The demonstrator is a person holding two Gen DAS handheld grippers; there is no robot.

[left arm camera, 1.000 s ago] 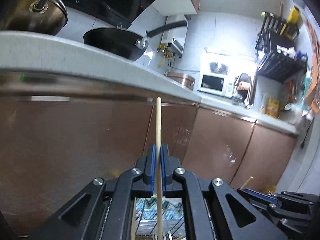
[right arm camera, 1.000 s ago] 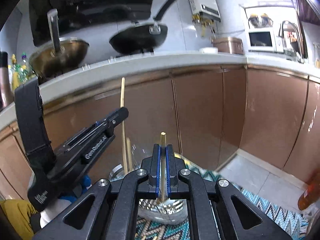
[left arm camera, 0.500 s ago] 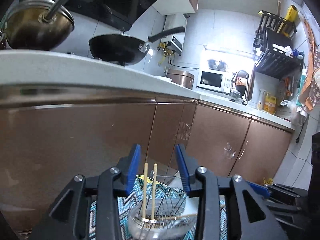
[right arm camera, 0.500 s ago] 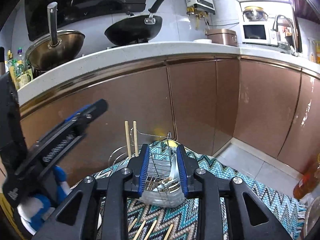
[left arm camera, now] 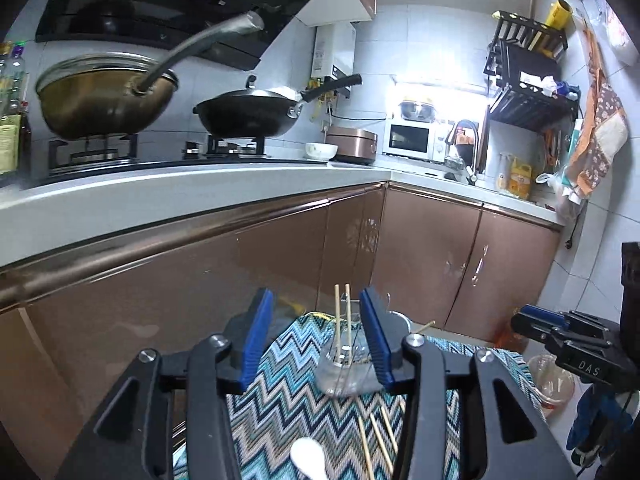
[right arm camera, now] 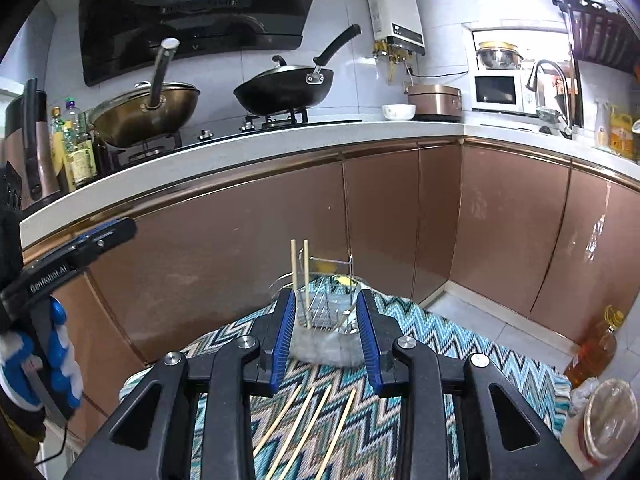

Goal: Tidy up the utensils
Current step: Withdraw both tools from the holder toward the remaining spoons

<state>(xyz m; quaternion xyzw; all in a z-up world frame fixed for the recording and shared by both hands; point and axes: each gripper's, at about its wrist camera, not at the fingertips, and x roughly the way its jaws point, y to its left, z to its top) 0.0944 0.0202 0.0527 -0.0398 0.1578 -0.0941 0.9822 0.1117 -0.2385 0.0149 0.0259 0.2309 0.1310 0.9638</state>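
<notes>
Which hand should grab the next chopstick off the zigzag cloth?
Probably the right. The right tool is open and empty, and four loose chopsticks lie just below it. The left tool is open too, but its nearest chopsticks sit off to its right side.

My open left gripper (left arm camera: 316, 340) faced bare cloth (left arm camera: 288, 392) | wire holder (right arm camera: 332, 320) with upright chopsticks (right arm camera: 300, 276) blocked the far edge | loose chopsticks (right arm camera: 304, 424) lay near.

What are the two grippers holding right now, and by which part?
Nothing. The left gripper and right gripper are both open and empty; two chopsticks stand in the holder.
</notes>
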